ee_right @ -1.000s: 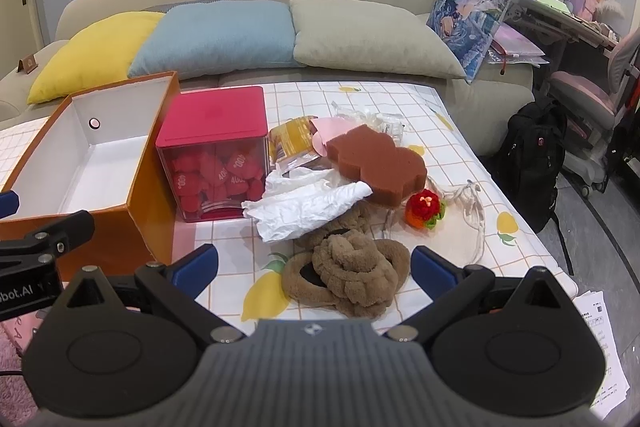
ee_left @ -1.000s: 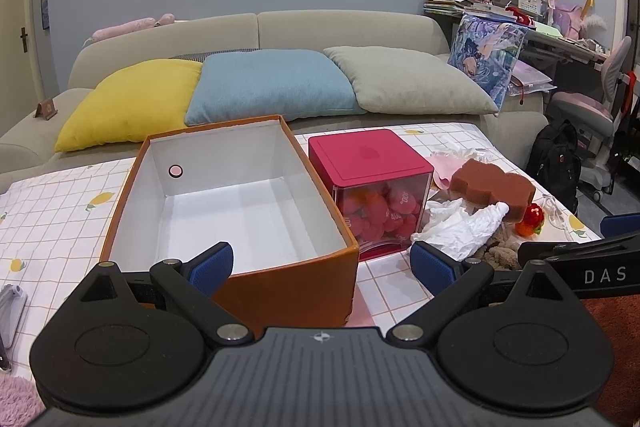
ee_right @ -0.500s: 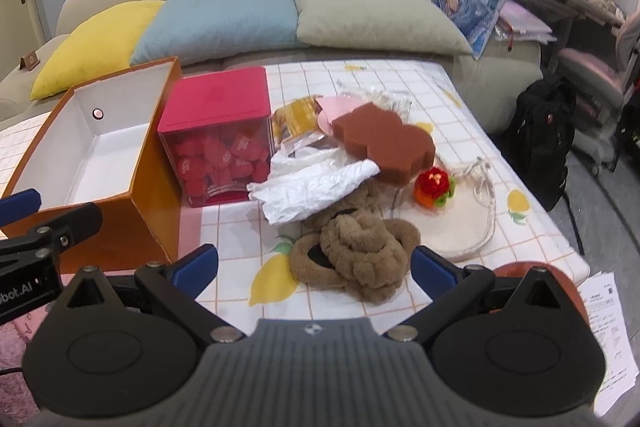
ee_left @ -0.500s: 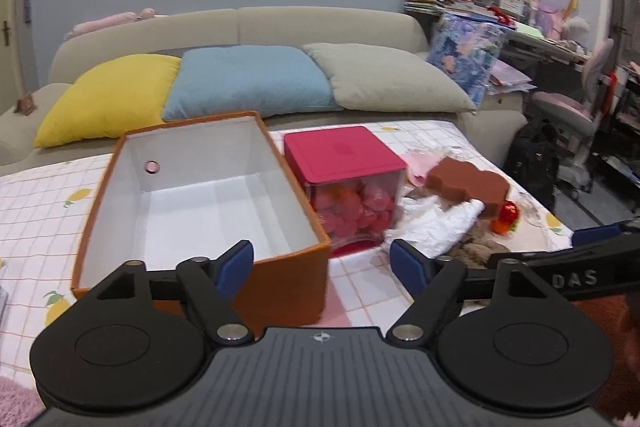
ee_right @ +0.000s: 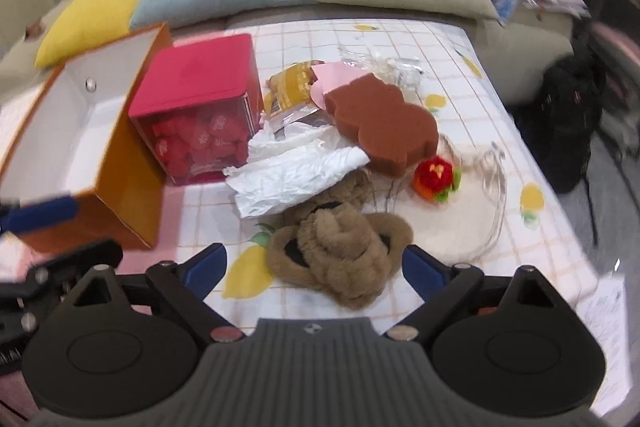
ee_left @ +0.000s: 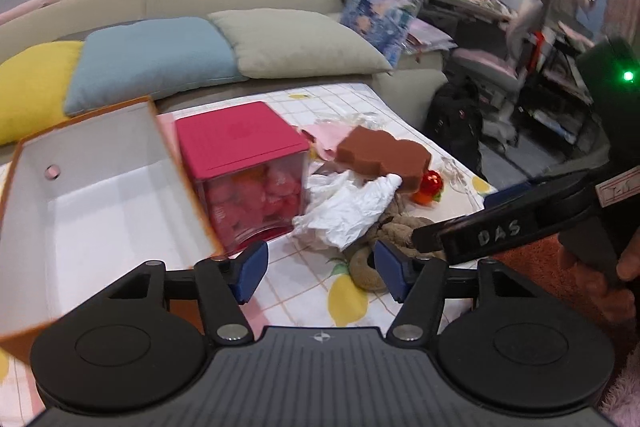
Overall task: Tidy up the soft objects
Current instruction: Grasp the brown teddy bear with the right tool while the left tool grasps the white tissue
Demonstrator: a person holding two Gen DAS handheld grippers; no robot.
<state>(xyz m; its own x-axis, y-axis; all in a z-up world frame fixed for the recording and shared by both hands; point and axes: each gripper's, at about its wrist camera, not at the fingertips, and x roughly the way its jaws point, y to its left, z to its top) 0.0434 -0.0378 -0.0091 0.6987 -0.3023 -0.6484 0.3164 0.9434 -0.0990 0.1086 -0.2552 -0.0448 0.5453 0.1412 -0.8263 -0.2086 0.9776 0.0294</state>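
Soft things lie heaped on the checked tablecloth [ee_right: 472,59]: we see a brown plush scrunchie [ee_right: 340,247], a crumpled white cloth [ee_right: 296,175], a brown sponge [ee_right: 380,123] and a small red knitted flower [ee_right: 436,177], all touching or overlapping. Left of the heap stands a clear cube box [ee_right: 200,107] with a red lid, full of red wrapped pieces. Beside it sits our orange cardboard box [ee_left: 92,211], white inside and holding nothing we can make out. Our right gripper [ee_right: 316,267] has been closing slightly but is spread wide, the scrunchie between its blue pads without contact. Our left gripper [ee_left: 318,269] has been narrowing and stands partly apart over bare tablecloth, gripping nothing.
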